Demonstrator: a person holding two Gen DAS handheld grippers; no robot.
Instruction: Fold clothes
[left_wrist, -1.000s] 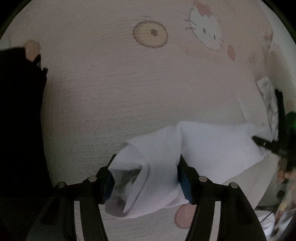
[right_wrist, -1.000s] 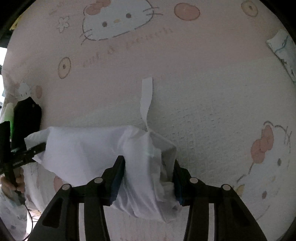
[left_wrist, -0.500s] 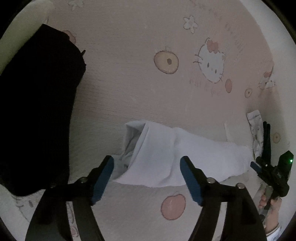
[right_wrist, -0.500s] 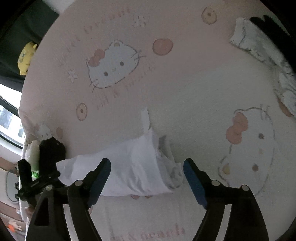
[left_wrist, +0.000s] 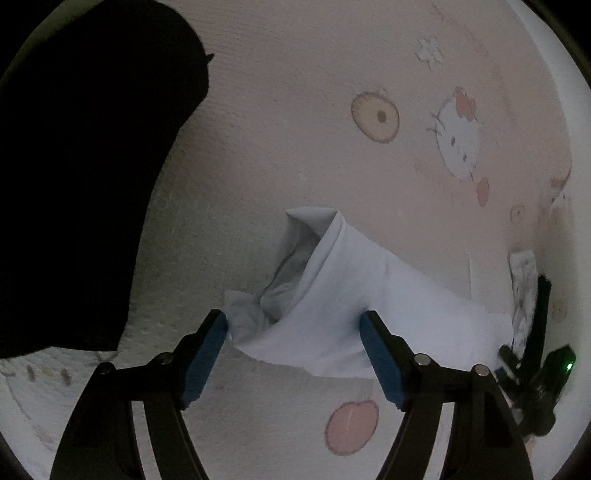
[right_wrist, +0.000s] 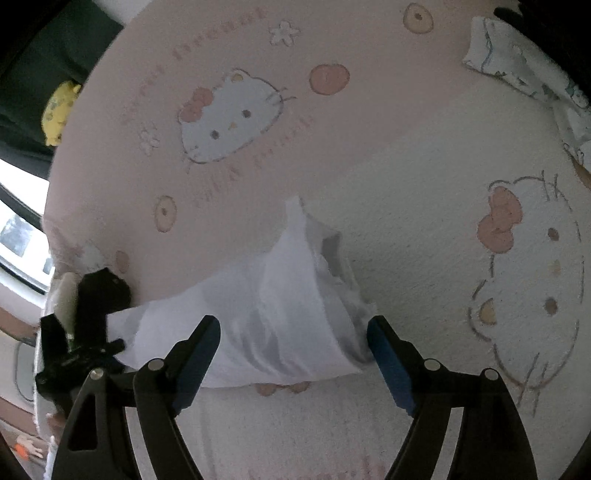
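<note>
Both tongs stand released over the bed: the left gripper (left_wrist: 293, 345) and the right gripper (right_wrist: 293, 349) each hold their blue-padded black jaws wide apart, with nothing pressed between the pads. A second ago each was clenched on one end of the bundle; the jaws have just been opening, and the cloth now lies free, so this fold looks finished and let go.

Under everything spreads the pink-and-cream knitted bedspread printed with cartoon cats and peaches (left_wrist: 295, 122). On its far left, in the left wrist view, lies a large black garment (left_wrist: 85, 177), well apart from the work. At the far right, in the right wrist view, sits a small white patterned cloth (right_wrist: 524, 74), also well apart.

Between the two tongs rests the folded white garment (left_wrist: 369, 302), a long soft bundle lying across the bedspread. Its left end, gaping open with crumpled layers showing, sits just beyond the left gripper's fingertips; its right end lies just beyond the right gripper's, a narrow white label sticking out on its far side.
</note>
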